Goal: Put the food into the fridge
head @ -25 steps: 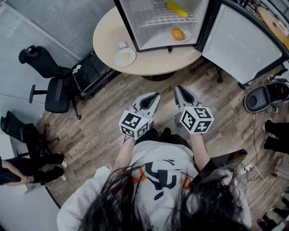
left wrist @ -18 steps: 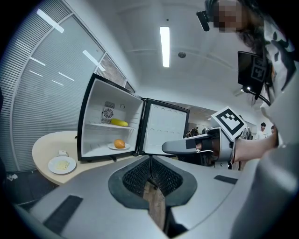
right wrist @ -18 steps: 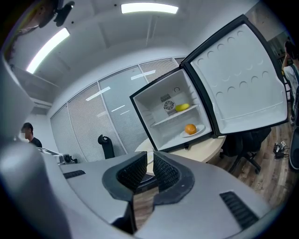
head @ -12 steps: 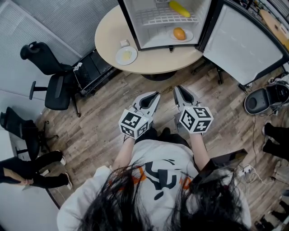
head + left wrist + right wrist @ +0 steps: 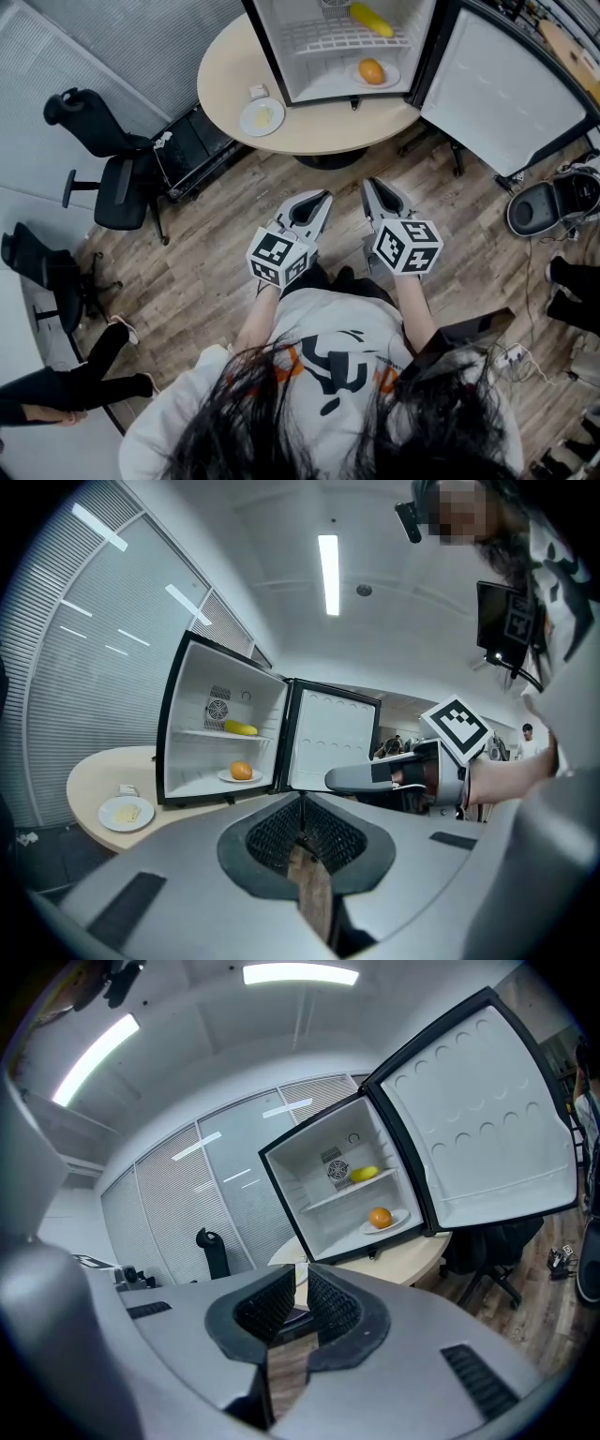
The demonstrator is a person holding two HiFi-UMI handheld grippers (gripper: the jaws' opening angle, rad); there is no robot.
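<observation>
At the far left a bystander has shifted, the legs now stretched further across the floor than a moment ago. That is the only real change, and it has no bearing on the task. The office chair beside the bystander stands as it did.

On the round worktop the white plate with a pale yellow piece of food lies just left of the open fridge. It is untouched and still outside.

Below it, well back from the worktop and over the wooden floor, the left gripper has not moved. Its fingers are together with nothing between them. The right gripper, just beside it, has held its place too. Its fingers are drawn in as far as they go, and between them only floor and worktop show.

Inside the fridge a yellow fruit lies on the wire shelf and an orange sits on a small plate on the bottom. Neither has changed place. The fridge door stands wide open to the right.

Since nothing of the task's own has stirred, this reads as a pause. Two foods are stored, and the plate on the worktop looks like the item left to fetch.
</observation>
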